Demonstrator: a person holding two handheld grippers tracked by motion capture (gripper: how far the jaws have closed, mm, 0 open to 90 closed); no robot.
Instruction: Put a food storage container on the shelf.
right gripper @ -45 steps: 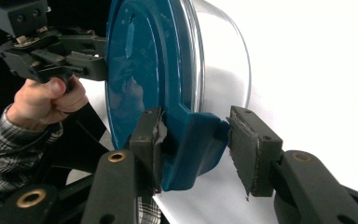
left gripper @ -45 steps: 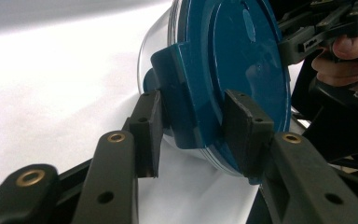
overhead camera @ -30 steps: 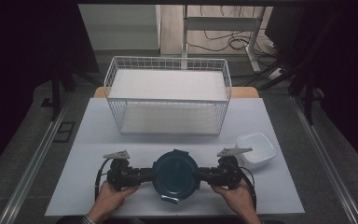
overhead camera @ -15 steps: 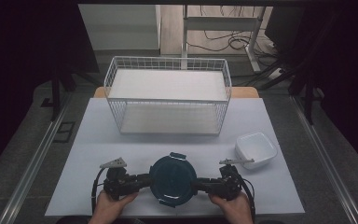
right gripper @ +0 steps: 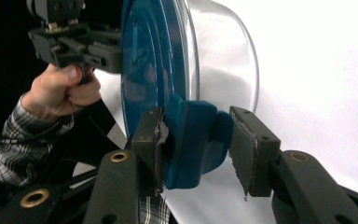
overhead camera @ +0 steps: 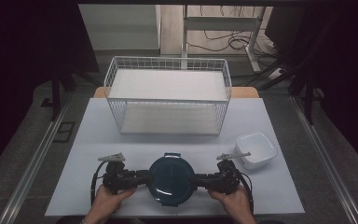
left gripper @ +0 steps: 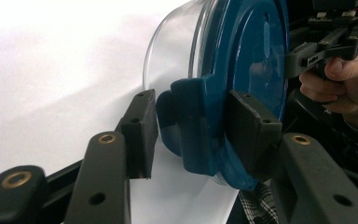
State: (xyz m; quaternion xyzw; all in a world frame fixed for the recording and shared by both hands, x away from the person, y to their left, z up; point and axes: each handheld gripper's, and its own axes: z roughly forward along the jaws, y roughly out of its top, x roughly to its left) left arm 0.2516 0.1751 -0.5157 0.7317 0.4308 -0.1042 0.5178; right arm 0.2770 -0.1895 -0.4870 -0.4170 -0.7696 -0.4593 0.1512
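I'm working the side clips (left gripper: 193,133) on the lidded container (overhead camera: 170,179) at the surface's (overhead camera: 98,140) near edge. The left hand-held gripper (overhead camera: 144,177) has just been widening and the right hand-held gripper (overhead camera: 198,178) narrowing. Each loosely straddles a clip, released. Next, I think: squeeze both squarely.

No lettering, label, brand mark, number or sign can be read anywhere in these views; every visible surface is plain or too blurred to read.

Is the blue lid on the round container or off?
On. The blue lid covers the clear round container, and its side clips fold down over the rim in both gripper views. Whether they are latched, cannot tell.
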